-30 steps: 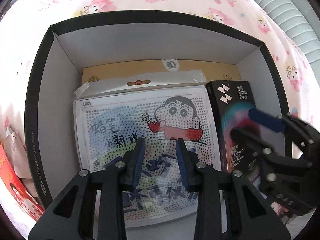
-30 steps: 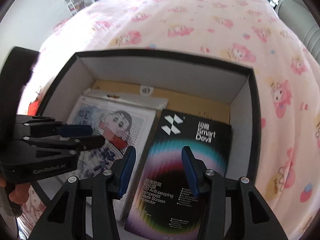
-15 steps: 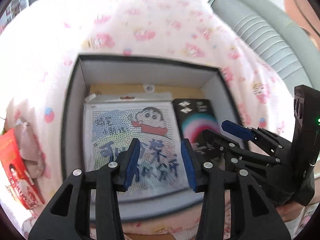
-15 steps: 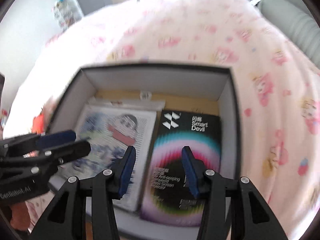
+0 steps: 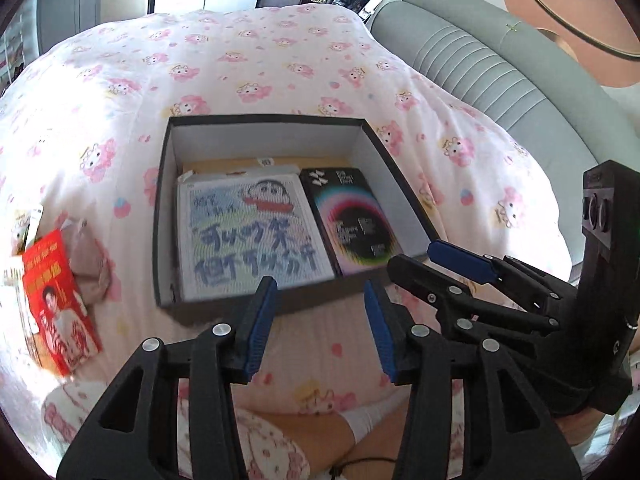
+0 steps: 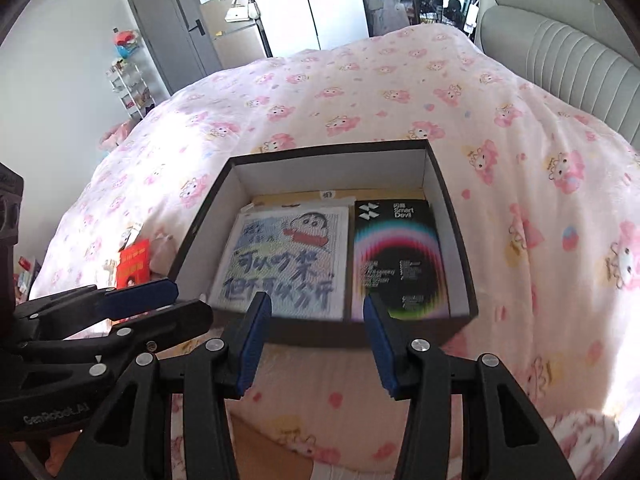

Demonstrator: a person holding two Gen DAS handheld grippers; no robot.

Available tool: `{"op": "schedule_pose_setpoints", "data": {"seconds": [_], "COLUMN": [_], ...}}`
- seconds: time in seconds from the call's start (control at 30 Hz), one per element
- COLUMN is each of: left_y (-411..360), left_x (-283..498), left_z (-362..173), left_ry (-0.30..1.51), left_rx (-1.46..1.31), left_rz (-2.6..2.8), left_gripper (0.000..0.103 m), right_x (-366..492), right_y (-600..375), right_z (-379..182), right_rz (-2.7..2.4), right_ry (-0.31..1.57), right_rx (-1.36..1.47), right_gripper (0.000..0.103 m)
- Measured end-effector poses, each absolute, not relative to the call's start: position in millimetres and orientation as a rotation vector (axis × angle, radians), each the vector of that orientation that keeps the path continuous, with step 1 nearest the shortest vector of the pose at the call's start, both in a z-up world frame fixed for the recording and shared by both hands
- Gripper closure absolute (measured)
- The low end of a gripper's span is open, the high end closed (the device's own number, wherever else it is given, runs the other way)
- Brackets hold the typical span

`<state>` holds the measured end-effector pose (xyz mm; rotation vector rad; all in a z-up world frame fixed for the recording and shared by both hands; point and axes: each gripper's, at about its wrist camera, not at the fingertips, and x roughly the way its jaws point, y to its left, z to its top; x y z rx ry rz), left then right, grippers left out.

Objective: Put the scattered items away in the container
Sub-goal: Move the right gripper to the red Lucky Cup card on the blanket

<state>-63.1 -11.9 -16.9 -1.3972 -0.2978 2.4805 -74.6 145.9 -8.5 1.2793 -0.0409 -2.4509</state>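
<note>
A black box with white inner walls (image 5: 166, 184) (image 6: 452, 216) sits on the pink quilt. Inside lie a cartoon picture kit (image 5: 248, 236) (image 6: 288, 256) on the left and a black screen-protector package (image 5: 352, 220) (image 6: 396, 256) on the right. My left gripper (image 5: 320, 328) is open and empty, held back from the box's near edge. My right gripper (image 6: 316, 344) is open and empty, also back from the box; it shows at the right of the left wrist view (image 5: 460, 264). A red packet (image 5: 56, 296) (image 6: 134, 264) and a pinkish pouch (image 5: 86, 256) lie on the quilt left of the box.
The pink cartoon-print quilt (image 5: 260, 60) covers the bed. A grey padded headboard (image 5: 500, 80) (image 6: 568, 52) runs along the right. A person's leg in pink pyjamas (image 5: 280, 440) is below the grippers. A door and shelves (image 6: 168, 48) stand at the far side of the room.
Both grippers have pulled up and back out of the box, staying open. The whole box and the items to its left have come into view.
</note>
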Motion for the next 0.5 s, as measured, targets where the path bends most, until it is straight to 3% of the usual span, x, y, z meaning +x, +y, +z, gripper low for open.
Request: {"op": "schedule_pose_setpoints", "data": {"seconds": [0.5], "left_y": [-84], "left_x": [-16], "left_z": [-20], "left_ry": [-0.358], "left_rx": [-1.413], "left_rz": [2.572], "left_gripper": [0.058], "right_x": [-39], "right_y": [70], "right_z": [-6], "right_rz": [-2.358], "right_ry": [0.076], "right_rx": [1.253], "right_gripper": [0.059]}}
